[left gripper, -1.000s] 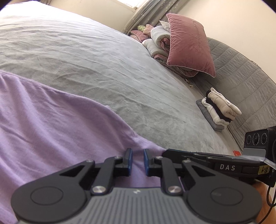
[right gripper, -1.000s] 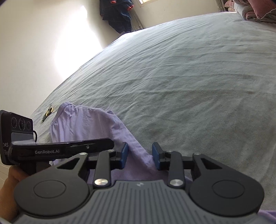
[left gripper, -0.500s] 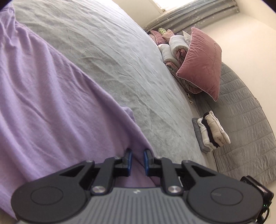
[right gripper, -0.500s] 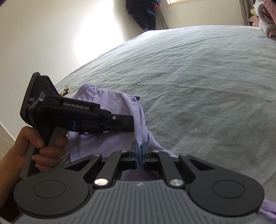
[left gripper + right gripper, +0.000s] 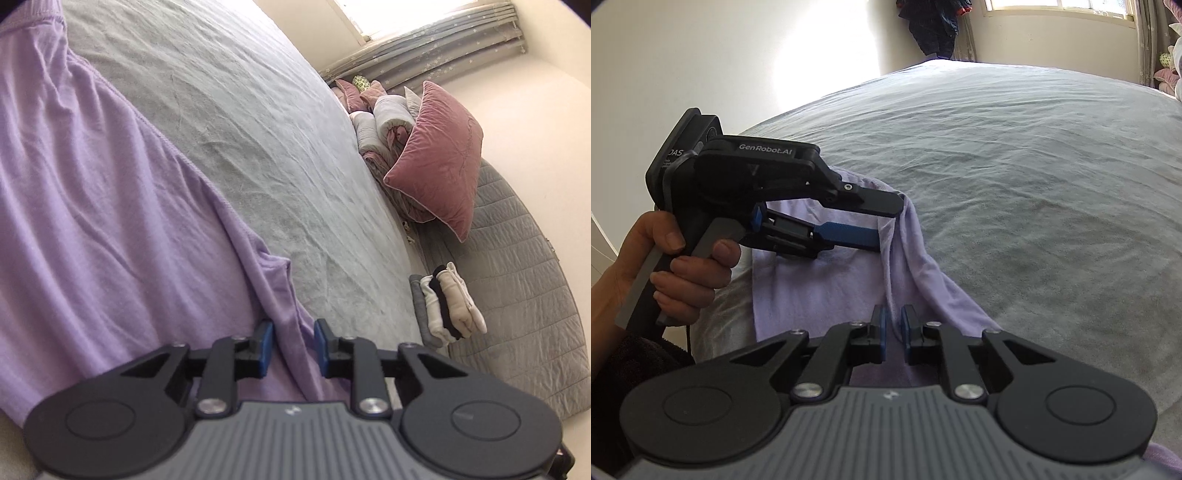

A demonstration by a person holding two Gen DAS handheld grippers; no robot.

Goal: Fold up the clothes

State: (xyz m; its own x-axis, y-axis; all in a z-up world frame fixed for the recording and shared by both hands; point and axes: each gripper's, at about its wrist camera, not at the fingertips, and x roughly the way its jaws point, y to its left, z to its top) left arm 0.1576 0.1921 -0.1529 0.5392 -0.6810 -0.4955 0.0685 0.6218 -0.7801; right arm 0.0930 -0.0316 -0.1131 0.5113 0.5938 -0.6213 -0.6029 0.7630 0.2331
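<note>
A lavender garment [image 5: 110,221] lies spread on the grey bed [image 5: 258,129], with one edge bunched into a ridge. My left gripper [image 5: 291,332] is shut on that ridge, and the fold fills the gap between its blue pads. In the right wrist view a hand [image 5: 683,266] holds the left gripper [image 5: 890,223] on its side, and the garment [image 5: 820,288] hangs from its tips. A thin fold runs down between the pads of my right gripper [image 5: 894,325]. Its jaws are opening, and a narrow gap shows on both sides of the fold.
A pink pillow [image 5: 436,158] and rolled bedding [image 5: 384,122] lean at the grey quilted headboard [image 5: 517,277]. A stack of folded clothes [image 5: 447,306] sits beside it. Dark clothes [image 5: 934,26] hang by the window. The grey sheet [image 5: 1034,166] stretches beyond the garment.
Both grippers rolled. The right jaws closed on the garment's edge, then parted slightly. The left gripper now holds a raised fold of the cloth, and the edge stands lifted between the two grippers.
</note>
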